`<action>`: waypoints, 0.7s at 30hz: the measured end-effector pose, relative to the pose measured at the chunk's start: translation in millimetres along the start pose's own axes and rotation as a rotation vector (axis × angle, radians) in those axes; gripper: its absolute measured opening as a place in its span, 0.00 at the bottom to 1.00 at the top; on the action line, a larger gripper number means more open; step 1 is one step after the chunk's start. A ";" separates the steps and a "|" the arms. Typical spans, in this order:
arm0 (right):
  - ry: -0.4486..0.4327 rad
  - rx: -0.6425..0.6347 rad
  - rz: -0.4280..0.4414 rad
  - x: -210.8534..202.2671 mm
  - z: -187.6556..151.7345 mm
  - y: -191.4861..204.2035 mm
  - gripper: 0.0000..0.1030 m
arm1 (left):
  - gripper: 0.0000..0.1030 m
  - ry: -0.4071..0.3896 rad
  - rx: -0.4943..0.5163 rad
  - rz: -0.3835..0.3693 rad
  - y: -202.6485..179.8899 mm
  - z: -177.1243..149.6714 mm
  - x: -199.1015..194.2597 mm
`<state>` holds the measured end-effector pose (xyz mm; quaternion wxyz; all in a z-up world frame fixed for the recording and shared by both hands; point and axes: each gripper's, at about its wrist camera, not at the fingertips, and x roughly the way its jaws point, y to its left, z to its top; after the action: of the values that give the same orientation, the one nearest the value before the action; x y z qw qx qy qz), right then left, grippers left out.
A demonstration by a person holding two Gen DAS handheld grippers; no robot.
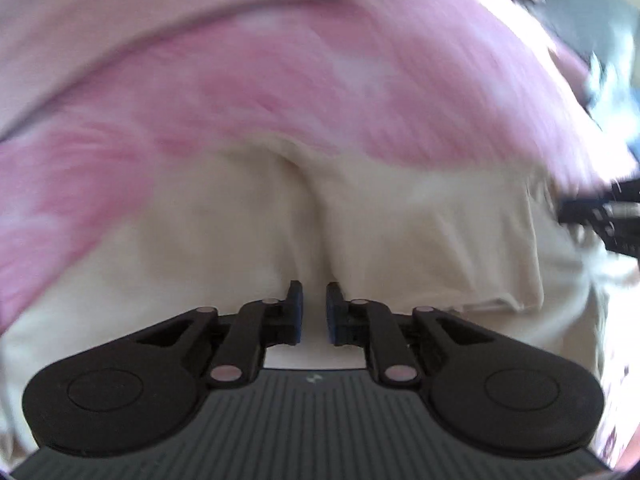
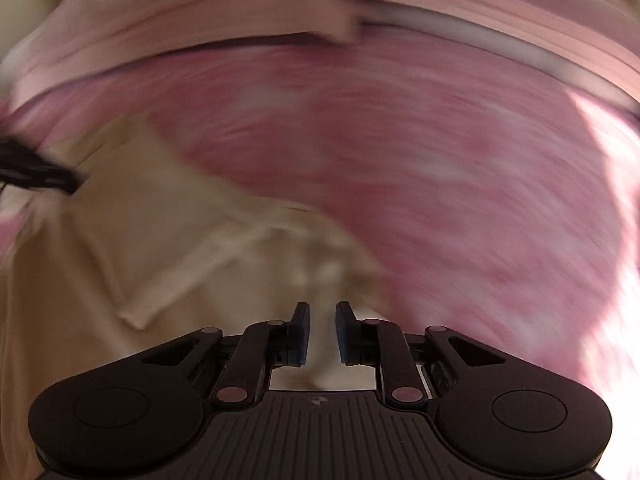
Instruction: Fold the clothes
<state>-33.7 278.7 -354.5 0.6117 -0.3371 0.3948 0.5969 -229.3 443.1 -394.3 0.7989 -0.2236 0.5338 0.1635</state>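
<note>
A cream garment (image 1: 224,220) lies spread beneath me, with a hemmed edge (image 2: 168,280) showing in the right wrist view. My left gripper (image 1: 314,296) points steeply down, its blue pads pinched on a raised crease of this cream cloth. My right gripper (image 2: 322,316) also points down, its pads close together on bunched cream cloth (image 2: 320,268). A dark piece of the right tool (image 1: 600,212) shows at the right edge of the left wrist view. A piece of the left tool (image 2: 36,172) shows at the left edge of the right wrist view. Both pictures are blurred.
A pink mottled fabric (image 1: 280,92) (image 2: 440,160) lies just beyond the cream garment. Past it sits a pale pink folded cloth (image 1: 120,12) (image 2: 240,12). Grey blurred shapes (image 1: 592,20) fill the far right corner of the left wrist view.
</note>
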 end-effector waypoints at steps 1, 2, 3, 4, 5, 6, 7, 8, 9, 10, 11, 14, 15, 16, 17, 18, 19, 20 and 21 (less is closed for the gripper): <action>0.019 -0.048 0.044 9.5 7.5 5.3 0.17 | 0.07 -0.015 -0.015 -0.030 6.5 10.7 3.1; 0.032 -0.089 0.081 18.8 16.4 9.2 0.17 | 0.07 -0.033 -0.034 -0.060 13.9 21.9 5.8; 0.030 -0.114 0.105 27.6 28.7 9.6 0.17 | 0.07 -0.051 -0.052 -0.090 21.3 33.2 8.5; 0.027 -0.140 0.130 36.5 40.9 10.0 0.17 | 0.07 -0.068 -0.071 -0.120 28.7 44.4 11.2; 0.011 -0.141 0.144 43.7 54.4 8.2 0.16 | 0.07 -0.132 -0.144 -0.121 40.5 54.7 6.4; -0.045 -0.072 0.139 46.0 70.8 -0.6 0.16 | 0.07 -0.202 -0.222 -0.119 52.7 64.9 0.7; -0.122 0.039 0.135 44.8 85.0 -14.3 0.16 | 0.07 -0.271 -0.301 -0.116 64.9 75.1 -4.9; -0.207 0.169 0.123 40.7 95.2 -29.9 0.16 | 0.07 -0.341 -0.379 -0.114 77.1 85.3 -10.6; -0.284 0.287 0.102 34.9 103.5 -44.7 0.17 | 0.08 -0.395 -0.463 -0.105 88.5 87.9 -18.8; -0.345 0.379 0.059 25.4 107.4 -57.5 0.18 | 0.08 -0.421 -0.517 -0.093 96.6 84.7 -26.2; -0.381 0.462 0.035 16.6 109.3 -70.2 0.21 | 0.08 -0.445 -0.567 -0.080 104.4 80.8 -33.5; -0.314 0.620 0.071 -8.0 88.8 -102.0 0.32 | 0.08 -0.396 -0.524 0.001 105.0 47.3 -48.3; -0.294 0.625 0.036 -19.9 73.6 -107.5 0.32 | 0.08 -0.379 -0.507 0.029 105.0 35.8 -53.1; -0.265 0.606 -0.015 -31.9 56.1 -110.7 0.33 | 0.08 -0.349 -0.493 0.042 105.6 19.6 -57.8; -0.233 0.585 -0.072 -43.7 37.5 -113.3 0.34 | 0.08 -0.321 -0.498 0.047 103.1 -1.4 -63.1; -0.190 0.559 -0.142 -55.4 16.2 -114.5 0.39 | 0.08 -0.294 -0.505 0.051 100.4 -22.9 -68.5; -0.148 0.534 -0.212 -66.0 -5.8 -114.1 0.54 | 0.08 -0.272 -0.524 0.050 98.0 -41.9 -73.1; -0.109 0.512 -0.280 -74.3 -29.4 -109.6 0.63 | 0.08 -0.250 -0.556 0.049 91.6 -61.0 -78.4; -0.074 0.493 -0.335 -81.2 -51.6 -104.8 0.70 | 0.08 -0.233 -0.587 0.048 80.8 -77.1 -87.6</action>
<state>68.6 189.1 -312.5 0.7790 -0.2171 0.4442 0.3856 -362.9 468.5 -353.4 0.7521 -0.4117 0.3738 0.3538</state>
